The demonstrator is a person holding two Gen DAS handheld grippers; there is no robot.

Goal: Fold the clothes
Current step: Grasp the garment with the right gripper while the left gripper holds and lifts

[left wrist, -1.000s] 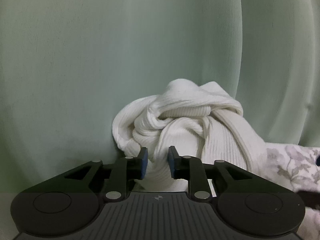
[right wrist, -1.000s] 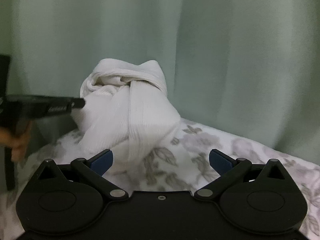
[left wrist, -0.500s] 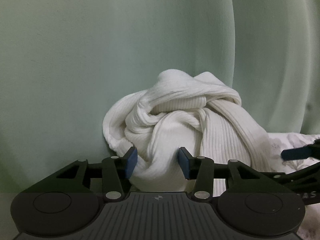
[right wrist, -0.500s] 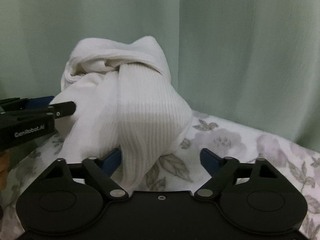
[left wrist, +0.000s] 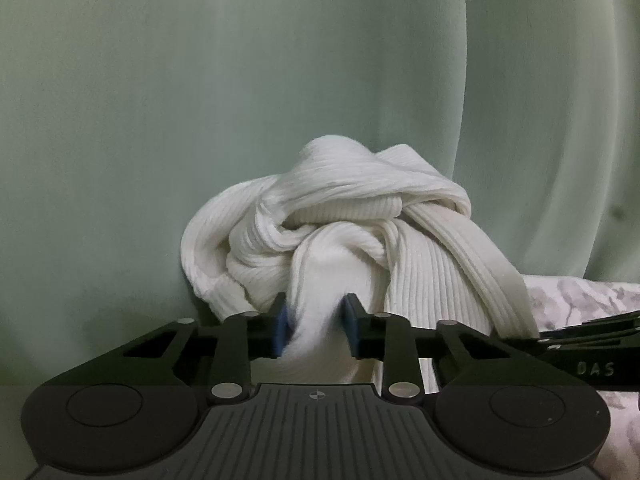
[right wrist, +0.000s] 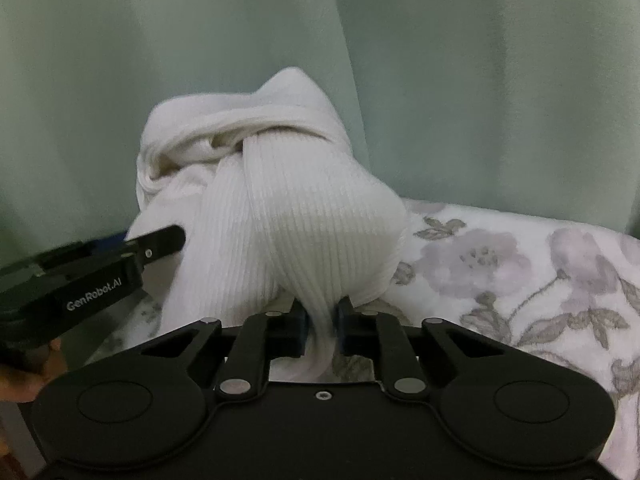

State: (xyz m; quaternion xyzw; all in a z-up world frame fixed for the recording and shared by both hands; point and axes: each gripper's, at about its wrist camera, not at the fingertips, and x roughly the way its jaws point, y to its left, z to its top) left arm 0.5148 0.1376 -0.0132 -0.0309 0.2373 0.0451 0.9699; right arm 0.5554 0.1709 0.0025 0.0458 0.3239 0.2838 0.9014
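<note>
A white ribbed knit garment sits bunched and twisted in a heap on the flowered bedsheet, against the green curtain. My left gripper has its blue pads closed on a fold at the heap's lower front. My right gripper is shut on a gathered fold of the same garment at its near bottom edge. The left gripper also shows in the right wrist view at the heap's left side.
A pale green curtain hangs right behind the garment and fills the background in both views. The flowered sheet spreads out to the right of the heap. A bit of the person's hand shows at the left edge.
Both grippers moved in on the garment. The right one went from wide open to shut on a fold. The left one opened half a second ago and has closed on a fold.
</note>
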